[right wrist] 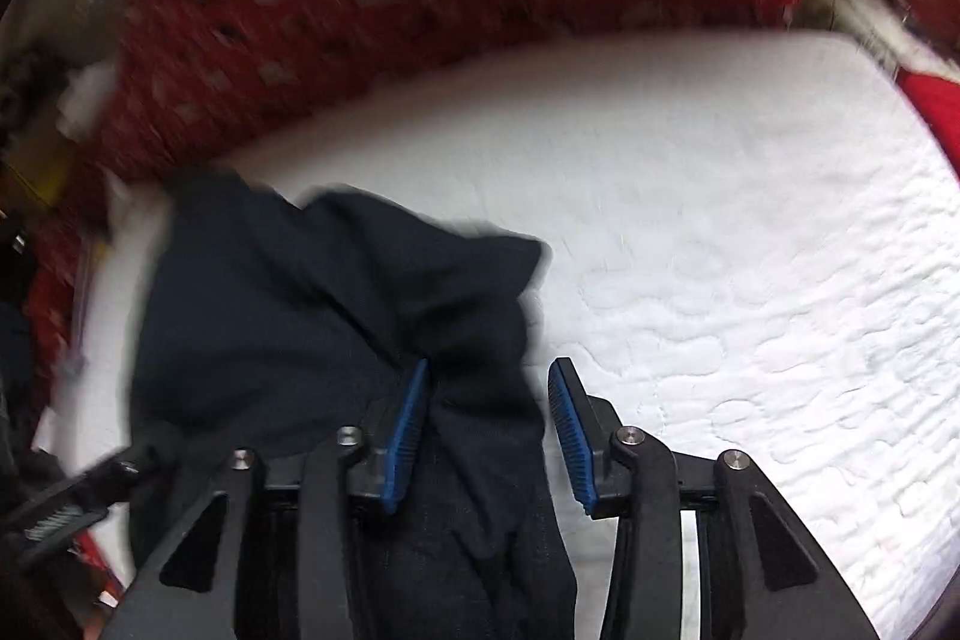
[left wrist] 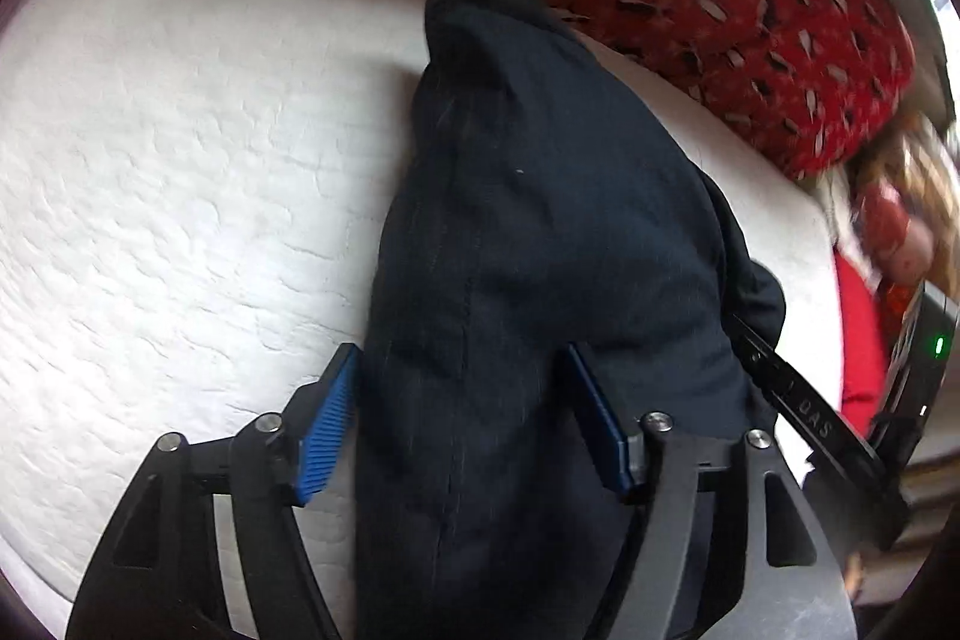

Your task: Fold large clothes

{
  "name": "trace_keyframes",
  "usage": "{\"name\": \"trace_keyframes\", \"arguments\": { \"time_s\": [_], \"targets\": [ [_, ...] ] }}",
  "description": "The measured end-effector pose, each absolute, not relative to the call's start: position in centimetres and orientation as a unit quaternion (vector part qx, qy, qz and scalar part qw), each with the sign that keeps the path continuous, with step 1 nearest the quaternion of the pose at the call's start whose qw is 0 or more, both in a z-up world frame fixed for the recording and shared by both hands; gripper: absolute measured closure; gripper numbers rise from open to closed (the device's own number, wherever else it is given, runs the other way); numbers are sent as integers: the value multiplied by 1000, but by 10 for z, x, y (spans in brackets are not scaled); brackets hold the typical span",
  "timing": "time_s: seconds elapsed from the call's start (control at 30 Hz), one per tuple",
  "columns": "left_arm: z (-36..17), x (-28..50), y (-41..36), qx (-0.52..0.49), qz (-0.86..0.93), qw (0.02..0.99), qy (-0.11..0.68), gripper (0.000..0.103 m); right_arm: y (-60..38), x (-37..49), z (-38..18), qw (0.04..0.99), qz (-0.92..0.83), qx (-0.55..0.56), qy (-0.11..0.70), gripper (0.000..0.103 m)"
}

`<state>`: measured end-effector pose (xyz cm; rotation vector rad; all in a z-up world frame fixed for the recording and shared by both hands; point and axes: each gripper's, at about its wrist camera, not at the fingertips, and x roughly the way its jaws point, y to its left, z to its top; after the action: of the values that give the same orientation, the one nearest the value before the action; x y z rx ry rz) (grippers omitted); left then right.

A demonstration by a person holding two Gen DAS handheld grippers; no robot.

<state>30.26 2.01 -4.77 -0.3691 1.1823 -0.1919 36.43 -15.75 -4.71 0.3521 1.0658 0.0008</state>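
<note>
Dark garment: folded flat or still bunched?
Bunched. The dark garment lies in a rumpled, creased heap on the white quilted cover, with no flat, squared edges.

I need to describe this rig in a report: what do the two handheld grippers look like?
Both match: the left gripper and right gripper have black linkage arms with triangular cut-outs, silver pivot bolts, and ribbed blue pads on the fingers. In the left wrist view, the other gripper's black finger carries white lettering. No hands or sleeves are visible.
</note>
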Motion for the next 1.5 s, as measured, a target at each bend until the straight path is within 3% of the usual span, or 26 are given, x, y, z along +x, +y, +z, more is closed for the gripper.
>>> {"name": "trace_keyframes", "arguments": {
  "time_s": [0.03,0.3,0.4,0.53,0.63,0.8,0.93,1.17,1.5],
  "targets": [
    [-47,303,23,-179,-93,807,555,34,-161,365,-46,852,-3,169,496,47],
    [-4,234,36,-149,-101,843,508,34,-179,324,3,864,76,208,452,42],
    [-18,216,28,-143,-101,836,520,34,-167,292,8,869,123,194,439,36],
    [-37,206,16,-126,-91,821,550,33,-149,282,-30,864,35,70,497,36],
    [-20,181,14,-95,-90,840,527,34,-167,257,-6,870,31,134,474,33],
    [-33,151,2,-59,-83,844,527,30,-175,219,2,872,53,128,469,28],
    [-44,143,2,-71,-85,831,545,29,-176,193,-31,847,1,86,524,29],
    [-37,119,3,-38,-84,839,536,29,-182,156,-15,868,6,96,486,28],
    [-29,95,18,-29,-83,849,520,29,-177,134,-14,863,-24,98,495,28]
  ]
}}
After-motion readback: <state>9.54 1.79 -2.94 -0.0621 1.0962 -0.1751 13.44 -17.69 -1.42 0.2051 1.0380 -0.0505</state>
